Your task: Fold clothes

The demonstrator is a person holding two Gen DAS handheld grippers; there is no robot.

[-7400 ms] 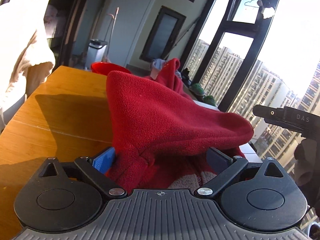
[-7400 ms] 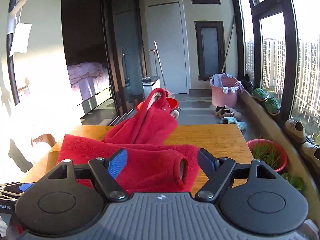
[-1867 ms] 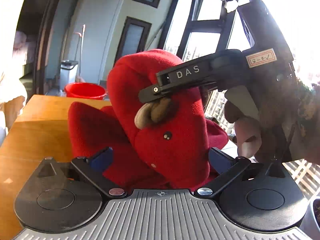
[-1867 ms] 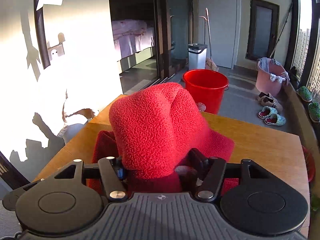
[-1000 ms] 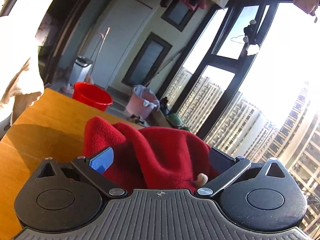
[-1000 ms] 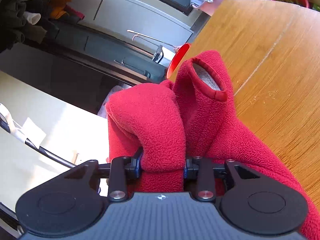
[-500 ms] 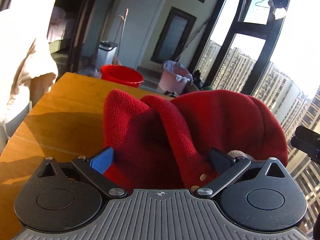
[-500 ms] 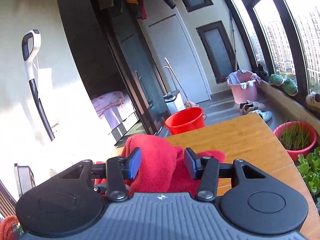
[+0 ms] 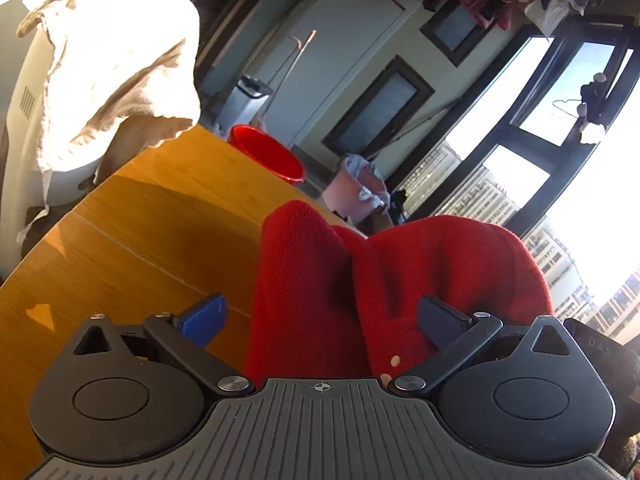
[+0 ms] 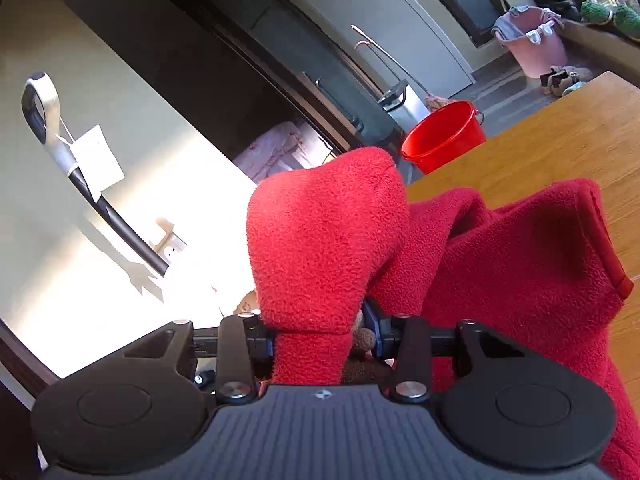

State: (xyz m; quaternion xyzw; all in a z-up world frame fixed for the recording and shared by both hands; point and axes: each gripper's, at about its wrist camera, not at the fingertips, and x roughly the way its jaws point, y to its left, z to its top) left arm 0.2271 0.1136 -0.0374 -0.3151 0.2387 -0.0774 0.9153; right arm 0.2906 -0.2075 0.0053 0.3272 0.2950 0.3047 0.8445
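Red fleece garment (image 9: 360, 280) is heaped on the orange-brown wooden table (image 9: 132, 232), the landmark here. In the left wrist view, the left gripper (image 9: 320, 316) stands spread wide, its blue-padded finger clear over bare wood left of the fleece, the dark one against it, gripping nothing. Only this view shows the sunlit windows beyond the table. The right wrist view alone shows the right gripper (image 10: 320, 340), jaws closing on a raised fold of fleece, and the red plastic bucket (image 10: 444, 136) past the table's far edge.

Bare wooden table (image 9: 132, 236) left of the heaped red fleece (image 9: 320, 280) (a bulky obstacle).
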